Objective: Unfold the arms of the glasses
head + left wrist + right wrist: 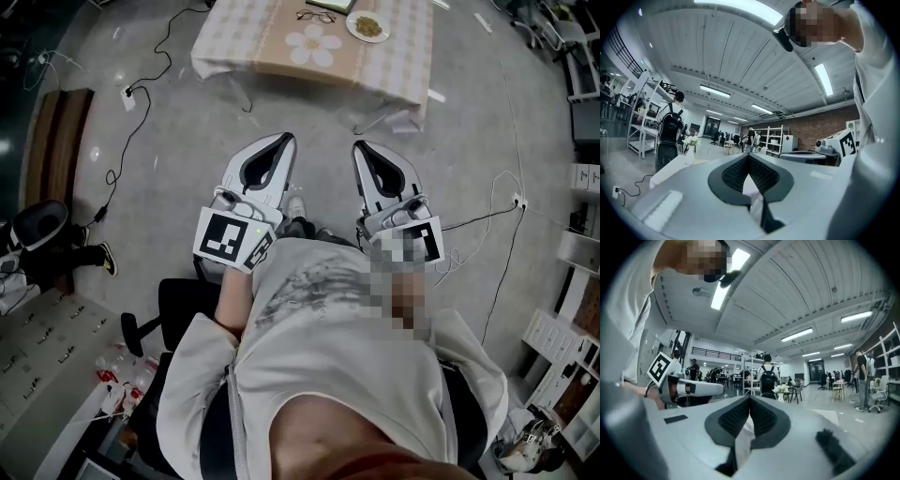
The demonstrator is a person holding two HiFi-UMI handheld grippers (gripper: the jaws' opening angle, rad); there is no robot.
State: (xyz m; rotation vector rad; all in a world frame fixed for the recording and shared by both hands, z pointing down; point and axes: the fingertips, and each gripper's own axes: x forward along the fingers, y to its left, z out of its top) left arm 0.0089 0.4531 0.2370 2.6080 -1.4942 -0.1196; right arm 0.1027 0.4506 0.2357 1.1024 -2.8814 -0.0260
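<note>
In the head view the glasses (317, 15) lie on a small table (234, 47) with a checked cloth, far ahead of me across the floor. Whether their arms are folded is too small to tell. My left gripper (284, 140) and right gripper (362, 148) are held side by side close to my chest, well short of the table, pointing toward it. Both are shut with nothing in them. In the left gripper view the jaws (748, 155) meet at the tip; the right gripper view shows its jaws (750, 398) closed the same way. The glasses appear in neither gripper view.
A plate of food (367, 25) sits beside the glasses. Cables (141, 103) trail over the floor left and right of me. A black chair (178, 309) is under me. Shelving (752, 373) and people with backpacks (670, 126) stand further off in the room.
</note>
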